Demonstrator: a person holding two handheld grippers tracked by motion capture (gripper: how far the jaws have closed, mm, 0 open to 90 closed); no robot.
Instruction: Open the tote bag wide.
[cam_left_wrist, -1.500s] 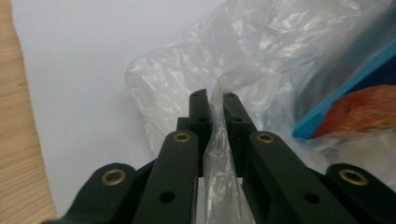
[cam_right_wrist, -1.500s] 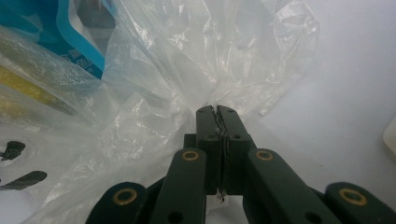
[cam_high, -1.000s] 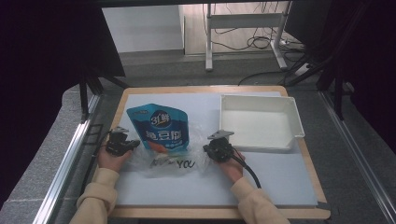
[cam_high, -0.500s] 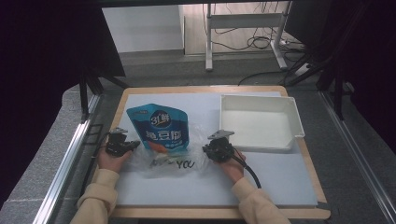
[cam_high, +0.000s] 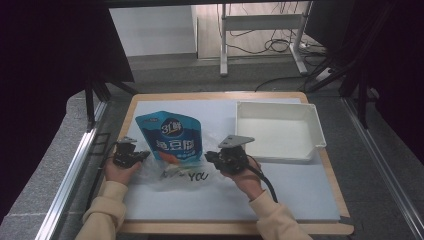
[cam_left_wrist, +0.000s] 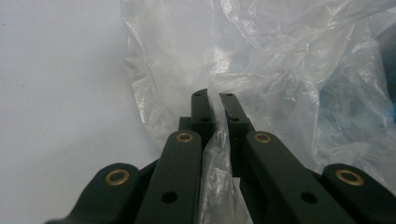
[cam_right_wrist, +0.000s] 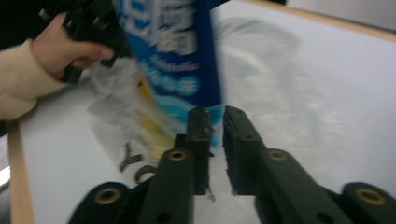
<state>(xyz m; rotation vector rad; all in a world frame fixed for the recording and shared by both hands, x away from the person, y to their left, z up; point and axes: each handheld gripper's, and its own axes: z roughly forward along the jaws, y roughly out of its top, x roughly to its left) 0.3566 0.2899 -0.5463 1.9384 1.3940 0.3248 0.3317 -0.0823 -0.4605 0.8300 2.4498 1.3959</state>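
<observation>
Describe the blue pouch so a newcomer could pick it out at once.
Start at the wooden table with its pale mat, white tray at the right. Left of that tray, between the two grippers, the blue pouch sits half inside a clear plastic bag. It is the only brightly coloured thing there, with white lettering.

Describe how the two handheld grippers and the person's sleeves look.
Both the left gripper and the right gripper are black, with flat linked jaws pinned by brass-coloured rivets. The right carries a grey three-cornered plate and trails a black cable. The sleeves are cream-coloured.
</observation>
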